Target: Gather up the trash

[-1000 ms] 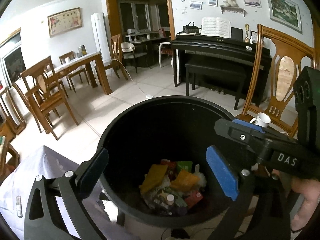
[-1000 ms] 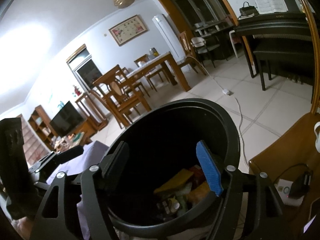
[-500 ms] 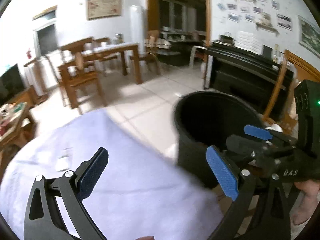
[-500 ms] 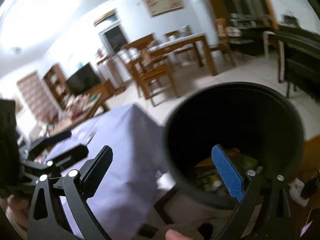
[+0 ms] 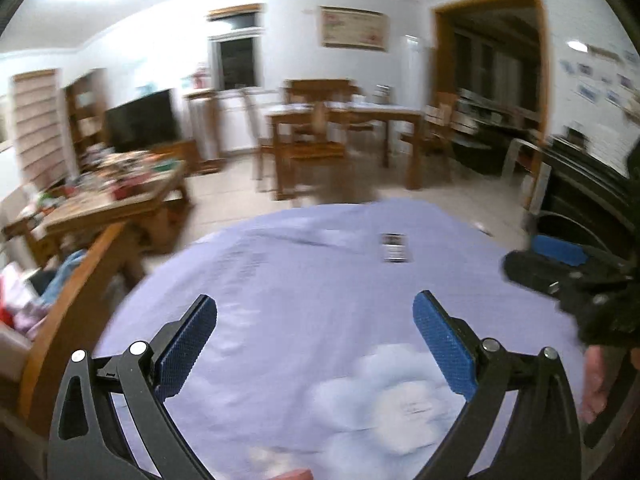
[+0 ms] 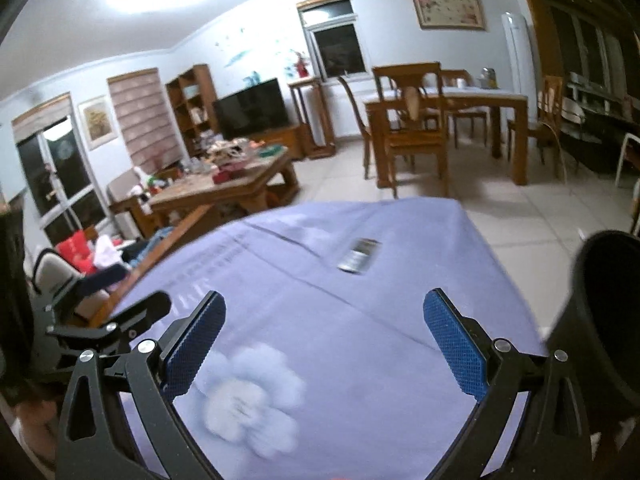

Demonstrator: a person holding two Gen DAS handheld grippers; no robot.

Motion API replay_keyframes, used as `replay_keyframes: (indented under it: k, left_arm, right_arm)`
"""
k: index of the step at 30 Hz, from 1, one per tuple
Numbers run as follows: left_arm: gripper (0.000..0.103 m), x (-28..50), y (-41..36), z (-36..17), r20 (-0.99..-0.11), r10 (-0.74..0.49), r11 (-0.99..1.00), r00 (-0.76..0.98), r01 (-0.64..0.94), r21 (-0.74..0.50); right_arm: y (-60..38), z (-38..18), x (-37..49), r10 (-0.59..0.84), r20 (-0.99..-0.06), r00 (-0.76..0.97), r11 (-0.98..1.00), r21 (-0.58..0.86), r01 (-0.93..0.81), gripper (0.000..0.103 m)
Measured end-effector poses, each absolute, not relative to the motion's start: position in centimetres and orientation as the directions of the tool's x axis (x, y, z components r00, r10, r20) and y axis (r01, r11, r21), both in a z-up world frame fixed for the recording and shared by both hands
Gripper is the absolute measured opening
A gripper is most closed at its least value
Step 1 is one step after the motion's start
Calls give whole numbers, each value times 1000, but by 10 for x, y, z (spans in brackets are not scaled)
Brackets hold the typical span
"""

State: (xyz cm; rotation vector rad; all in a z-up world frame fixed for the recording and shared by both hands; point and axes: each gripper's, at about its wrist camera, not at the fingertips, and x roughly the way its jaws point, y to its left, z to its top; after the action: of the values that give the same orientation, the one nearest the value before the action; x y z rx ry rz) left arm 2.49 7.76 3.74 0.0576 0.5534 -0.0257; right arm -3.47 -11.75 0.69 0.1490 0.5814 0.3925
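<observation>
Now both grippers hover over a lavender tablecloth (image 6: 360,360) printed with a pale flower (image 6: 252,396). At the far left of the right wrist view the left gripper (image 6: 120,320) shows as a dark blurred shape, and from this angle its opening cannot be judged; the left wrist view settles it, where the left gripper (image 5: 316,344) has its blue pads (image 5: 186,350) spread wide with nothing between them. Moving rightward in the right wrist view, the right gripper (image 6: 324,344) fills the lower middle, its fingers also wide apart and empty. Above and between them, near the frame's centre, lies a small dark packet (image 6: 358,256), flat on the cloth and well apart from either gripper; the same packet (image 5: 394,247) sits right of centre in the left wrist view, too blurred to read. At the right edge of the right wrist view stands the black trash bin (image 6: 604,312), just beside the table's edge. A cluttered coffee table (image 6: 224,188) and dining table (image 6: 452,100) sit in the background.
</observation>
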Motion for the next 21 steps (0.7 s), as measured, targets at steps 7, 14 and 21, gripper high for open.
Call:
replay_keyframes:
  k: [7,14,21]
  left_arm:
    - [98,9,131,41,-491,102,994,865,-112,9]
    - [98,14,146,43,-474,126,988,871,-155,-23]
    - [98,8,145,39,-469,125,986,874,-160,-35]
  right_arm:
    - [-67,18,-32,423,-423,802,905,245,-348,98]
    - [-44,10,-30,400,-365,841,916,134,-378,98]
    - [-60,-1,-37,406,-326,854,912,89,-400,98]
